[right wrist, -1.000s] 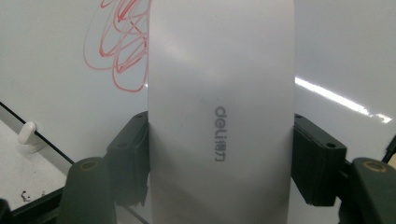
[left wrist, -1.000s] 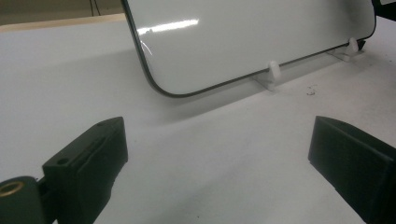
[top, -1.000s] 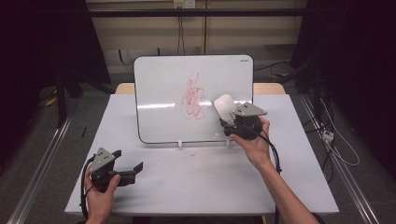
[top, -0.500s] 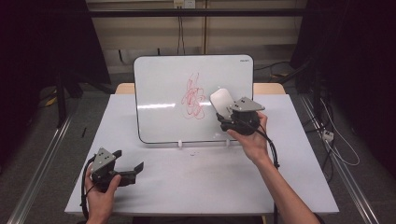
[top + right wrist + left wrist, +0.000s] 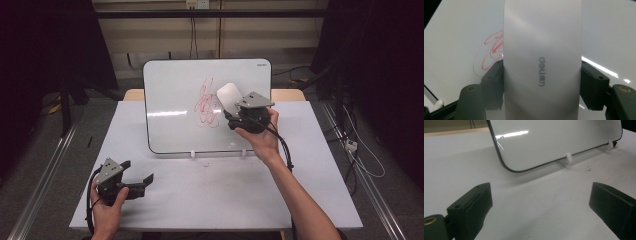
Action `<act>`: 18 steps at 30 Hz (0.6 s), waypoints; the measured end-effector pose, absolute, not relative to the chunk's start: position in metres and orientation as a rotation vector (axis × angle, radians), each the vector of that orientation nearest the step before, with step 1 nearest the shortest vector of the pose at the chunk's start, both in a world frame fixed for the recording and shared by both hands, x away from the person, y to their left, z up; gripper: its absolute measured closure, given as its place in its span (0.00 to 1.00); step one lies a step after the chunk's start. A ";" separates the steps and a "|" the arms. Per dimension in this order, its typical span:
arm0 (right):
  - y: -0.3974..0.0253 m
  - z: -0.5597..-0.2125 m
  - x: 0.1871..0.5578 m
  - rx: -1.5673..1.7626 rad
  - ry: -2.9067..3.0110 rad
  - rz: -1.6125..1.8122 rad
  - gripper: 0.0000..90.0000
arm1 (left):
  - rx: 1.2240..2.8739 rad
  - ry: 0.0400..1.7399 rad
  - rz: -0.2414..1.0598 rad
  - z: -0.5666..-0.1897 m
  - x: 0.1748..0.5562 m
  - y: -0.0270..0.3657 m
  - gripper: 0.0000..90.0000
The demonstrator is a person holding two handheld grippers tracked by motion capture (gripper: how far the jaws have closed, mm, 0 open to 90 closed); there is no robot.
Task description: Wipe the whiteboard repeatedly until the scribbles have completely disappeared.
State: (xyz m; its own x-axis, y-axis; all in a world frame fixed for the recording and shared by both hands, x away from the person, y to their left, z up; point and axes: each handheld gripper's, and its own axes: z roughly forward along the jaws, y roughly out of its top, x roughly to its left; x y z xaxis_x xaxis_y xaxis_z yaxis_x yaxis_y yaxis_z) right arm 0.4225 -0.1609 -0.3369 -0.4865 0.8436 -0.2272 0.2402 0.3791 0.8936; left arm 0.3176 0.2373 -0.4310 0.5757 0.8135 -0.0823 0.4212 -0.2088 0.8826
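Observation:
A whiteboard stands upright on small white feet at the back of the table, with a red scribble at its middle. My right gripper is shut on a white eraser, held up against the board just right of the scribble. In the right gripper view the eraser sits between the two black jaws, with the scribble to its left. My left gripper rests low near the table's front left, open, nothing between its jaws. The left gripper view shows the board's lower corner ahead.
The white table stretches wide in front of the board. A black cable trails from the right gripper along the forearm. Dark curtains flank both sides, and floor rails run past the table's left and right edges.
My right gripper has carried the eraser leftward and slightly up across the board, closer to the red scribble. The left gripper has stayed put.

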 end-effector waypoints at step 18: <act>-0.147 -0.316 0.445 0.921 1.916 1.091 0.35 | 1.836 0.998 0.512 -0.429 0.315 0.236 0.05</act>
